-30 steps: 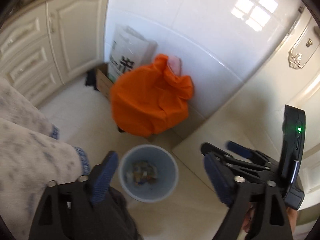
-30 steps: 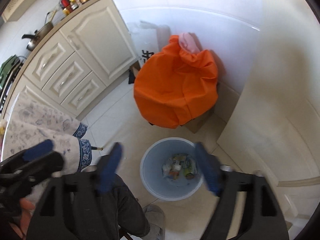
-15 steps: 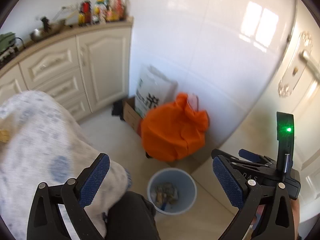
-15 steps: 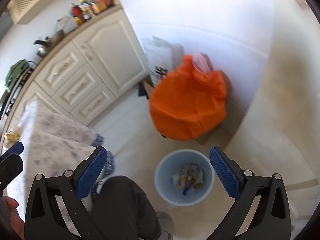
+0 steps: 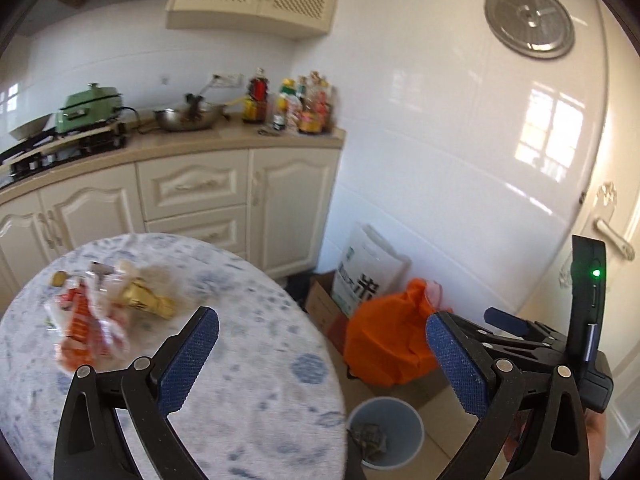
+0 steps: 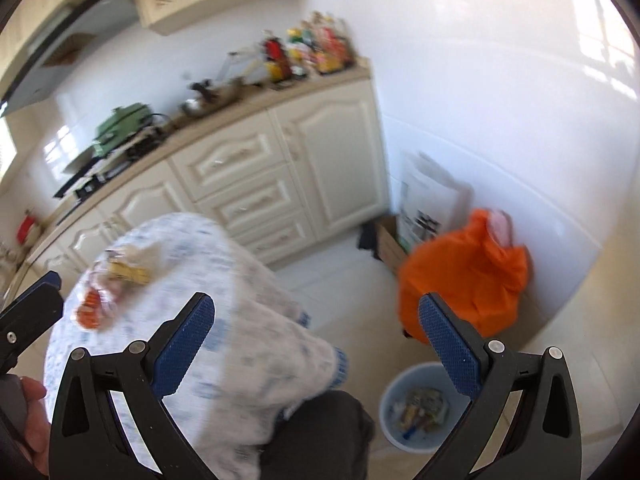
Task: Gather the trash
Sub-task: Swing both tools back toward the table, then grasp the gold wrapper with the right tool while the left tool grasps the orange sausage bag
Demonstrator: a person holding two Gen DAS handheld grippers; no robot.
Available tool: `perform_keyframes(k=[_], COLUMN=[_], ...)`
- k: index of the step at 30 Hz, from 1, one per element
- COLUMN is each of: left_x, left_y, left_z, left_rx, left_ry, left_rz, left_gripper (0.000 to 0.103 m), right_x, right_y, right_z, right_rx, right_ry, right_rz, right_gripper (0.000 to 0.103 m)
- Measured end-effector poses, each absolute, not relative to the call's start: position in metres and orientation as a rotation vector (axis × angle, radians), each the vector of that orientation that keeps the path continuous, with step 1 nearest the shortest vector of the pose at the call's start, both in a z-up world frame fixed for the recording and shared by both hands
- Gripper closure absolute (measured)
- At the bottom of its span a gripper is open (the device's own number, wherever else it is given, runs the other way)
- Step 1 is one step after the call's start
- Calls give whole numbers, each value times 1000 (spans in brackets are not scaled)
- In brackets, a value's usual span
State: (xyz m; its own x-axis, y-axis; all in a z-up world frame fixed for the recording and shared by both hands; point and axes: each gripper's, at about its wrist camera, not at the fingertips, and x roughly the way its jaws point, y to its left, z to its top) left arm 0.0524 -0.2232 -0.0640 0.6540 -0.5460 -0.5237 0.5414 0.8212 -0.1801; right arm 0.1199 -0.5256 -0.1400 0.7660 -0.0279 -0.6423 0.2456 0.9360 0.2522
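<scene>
Both pairs of blue-padded fingers stand spread wide with nothing between them, the left gripper [image 5: 322,354] and the right gripper [image 6: 312,338] alike, having just been opening. The wrappers [image 5: 104,312] left to collect lie on the cloth-covered bench [image 5: 248,360], ahead and to the left of both, so the left hand is nearer. Their long axis is hard to call through the blur, and both grippers point downward, with the bin [image 6: 416,408] low on the right.

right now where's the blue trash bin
The blue trash bin stands on the floor at the bottom of both wrist views, right of the round table and just in front of the orange bag by the white wall.
</scene>
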Motion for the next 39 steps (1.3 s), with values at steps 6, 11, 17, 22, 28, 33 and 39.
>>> perform_keyframes(k=[6, 11, 17, 22, 28, 33, 39], left_x=[22, 0, -17, -17, 10, 48, 111], left_y=[-139, -81, -36, -26, -20, -24, -14], left_z=[-45, -42, -48, -51, -73, -97, -110], left_rx=[-33, -61, -63, -46, -34, -33, -62], left_ry=[480, 428, 401, 390, 470, 562, 656], left_rz=[-487, -396, -291, -212, -169, -142, -146], left_gripper=[1, 1, 1, 1, 1, 1, 1], right_x=[129, 136, 134, 140, 160, 191, 241], right_y=[-461, -399, -343, -310, -291, -285, -278], right_z=[-102, -77, -60, -58, -80, -108, -147], right_rx=[268, 177, 100, 60, 22, 19, 12], right_ry=[615, 559, 498, 487, 541, 613, 711], right_rz=[-55, 41, 126, 176, 221, 223, 230], right_gripper=[0, 0, 0, 0, 0, 0, 0])
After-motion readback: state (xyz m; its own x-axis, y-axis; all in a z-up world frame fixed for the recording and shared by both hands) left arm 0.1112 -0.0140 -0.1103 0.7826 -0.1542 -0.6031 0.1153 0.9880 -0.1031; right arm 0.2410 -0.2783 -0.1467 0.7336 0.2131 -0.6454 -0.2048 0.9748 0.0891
